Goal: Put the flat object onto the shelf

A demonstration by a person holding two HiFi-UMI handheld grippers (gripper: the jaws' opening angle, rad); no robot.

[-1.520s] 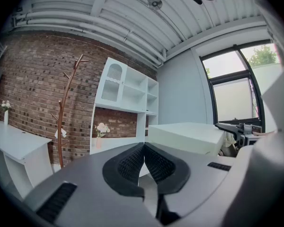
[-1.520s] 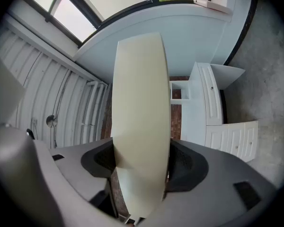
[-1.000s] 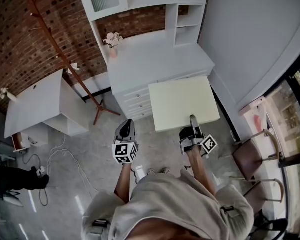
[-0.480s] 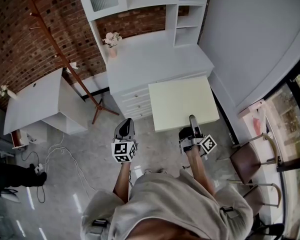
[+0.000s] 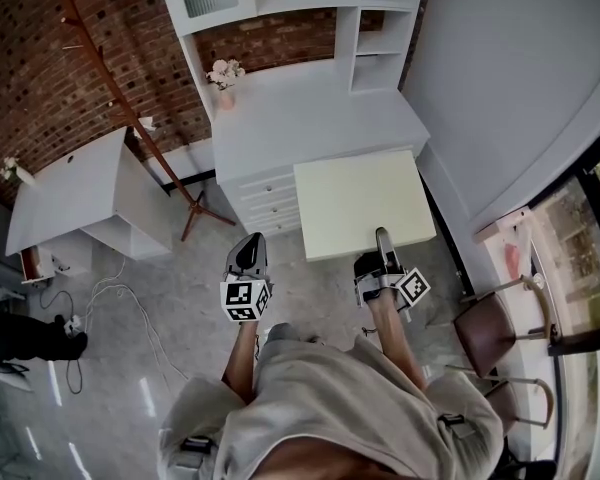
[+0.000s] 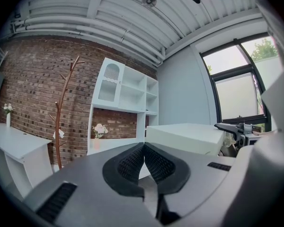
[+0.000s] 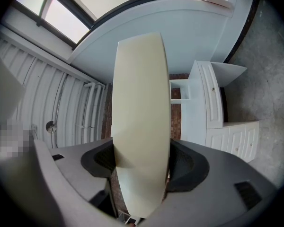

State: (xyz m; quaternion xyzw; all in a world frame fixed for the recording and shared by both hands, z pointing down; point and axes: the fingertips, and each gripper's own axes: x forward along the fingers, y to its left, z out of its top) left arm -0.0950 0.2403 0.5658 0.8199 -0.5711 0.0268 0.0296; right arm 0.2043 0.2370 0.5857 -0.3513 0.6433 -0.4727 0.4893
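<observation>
The flat object is a pale cream square board (image 5: 365, 203), held level in front of the white desk. My right gripper (image 5: 382, 240) is shut on the middle of its near edge. In the right gripper view the board (image 7: 142, 117) stands edge-on between the two black pads (image 7: 100, 159) and fills the gap. My left gripper (image 5: 249, 255) hangs over the floor to the board's left, shut and empty; its pads (image 6: 132, 163) meet tip to tip. The white shelf unit (image 5: 378, 40) rises behind the desk, with open compartments at its right.
A white desk with drawers (image 5: 280, 133) carries a small vase of flowers (image 5: 225, 76). A wooden coat stand (image 5: 130, 118) and a low white table (image 5: 75, 193) stand at the left. Chairs (image 5: 490, 323) are at the right by the window, and cables (image 5: 110, 303) lie on the floor.
Both grippers and the board have drifted slightly up the picture toward the desk. The grip on the board is unchanged, and the left gripper stays shut.
</observation>
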